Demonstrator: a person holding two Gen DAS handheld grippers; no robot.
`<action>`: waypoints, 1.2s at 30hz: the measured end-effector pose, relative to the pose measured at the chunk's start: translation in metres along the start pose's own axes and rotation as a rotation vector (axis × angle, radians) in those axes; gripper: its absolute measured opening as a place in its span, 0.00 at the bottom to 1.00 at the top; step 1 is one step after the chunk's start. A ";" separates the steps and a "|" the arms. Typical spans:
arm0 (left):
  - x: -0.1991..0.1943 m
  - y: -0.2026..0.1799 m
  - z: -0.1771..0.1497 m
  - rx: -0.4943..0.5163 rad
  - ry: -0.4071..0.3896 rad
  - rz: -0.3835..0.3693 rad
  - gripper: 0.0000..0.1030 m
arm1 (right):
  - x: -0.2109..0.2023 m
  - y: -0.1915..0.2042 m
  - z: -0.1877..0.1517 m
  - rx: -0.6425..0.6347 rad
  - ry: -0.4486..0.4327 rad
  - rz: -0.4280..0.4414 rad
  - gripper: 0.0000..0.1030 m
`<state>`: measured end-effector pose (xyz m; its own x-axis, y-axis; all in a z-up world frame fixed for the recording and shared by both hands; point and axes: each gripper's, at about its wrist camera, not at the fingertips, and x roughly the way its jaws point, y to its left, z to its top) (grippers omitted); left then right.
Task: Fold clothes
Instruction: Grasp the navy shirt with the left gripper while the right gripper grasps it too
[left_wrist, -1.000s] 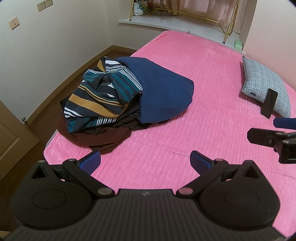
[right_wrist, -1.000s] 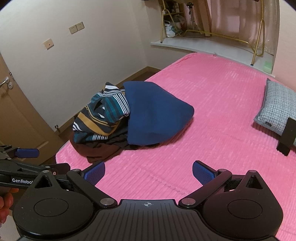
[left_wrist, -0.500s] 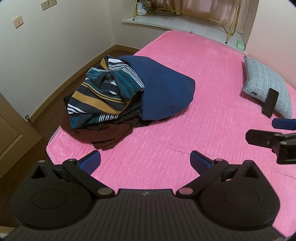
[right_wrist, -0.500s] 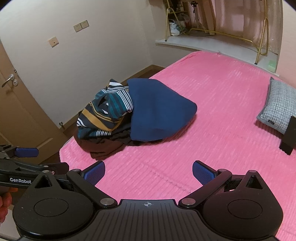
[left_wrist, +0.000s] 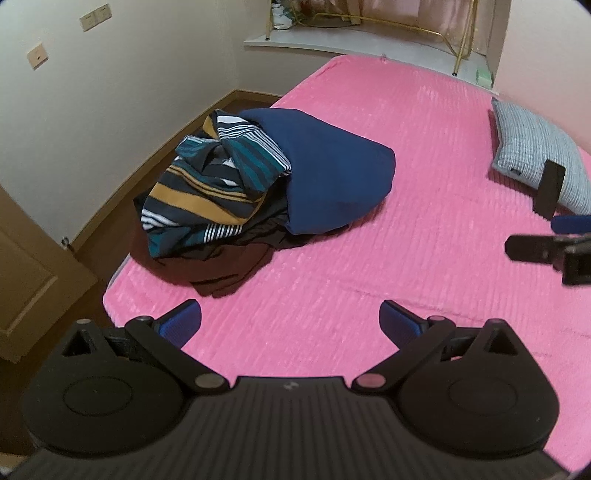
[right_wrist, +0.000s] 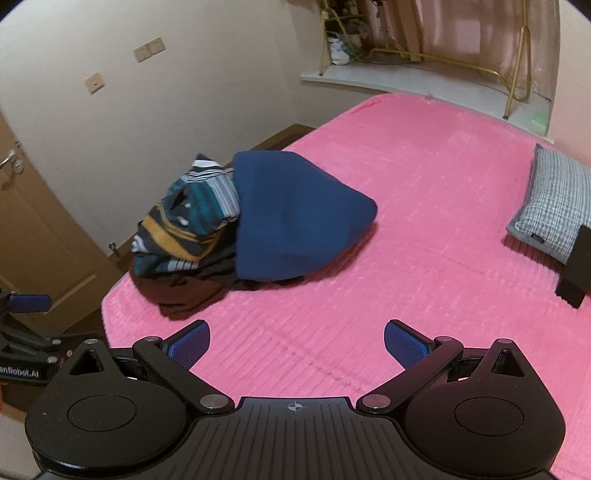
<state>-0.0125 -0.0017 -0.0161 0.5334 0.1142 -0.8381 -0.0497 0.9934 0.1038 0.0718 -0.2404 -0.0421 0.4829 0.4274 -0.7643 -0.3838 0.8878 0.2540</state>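
Both grippers, left (left_wrist: 290, 319) and right (right_wrist: 295, 341), have jaws wide open, empty, above the bed (left_wrist: 424, 240), clothes pile (left_wrist: 258, 192) untouched.

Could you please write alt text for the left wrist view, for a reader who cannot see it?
A heap of unfolded clothes, striped, navy and dark brown, lies near the corner of a pink bed. The open left gripper hovers empty in the foreground, apart from the pile. A grey checked pillow lies at far right, where part of the right gripper shows.
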 end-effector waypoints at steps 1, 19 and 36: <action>0.008 0.001 0.004 0.016 -0.001 -0.006 0.98 | 0.009 -0.004 0.004 0.015 0.004 -0.001 1.00; 0.274 -0.002 0.058 0.140 -0.046 -0.140 0.77 | 0.233 -0.004 0.115 -0.227 0.037 0.063 0.99; 0.327 0.008 0.056 0.097 -0.154 -0.137 0.72 | 0.384 0.067 0.213 -0.299 0.077 0.118 0.37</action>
<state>0.2091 0.0429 -0.2590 0.6526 -0.0322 -0.7571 0.1094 0.9926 0.0521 0.3989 0.0197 -0.1925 0.3648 0.4999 -0.7855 -0.6531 0.7387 0.1667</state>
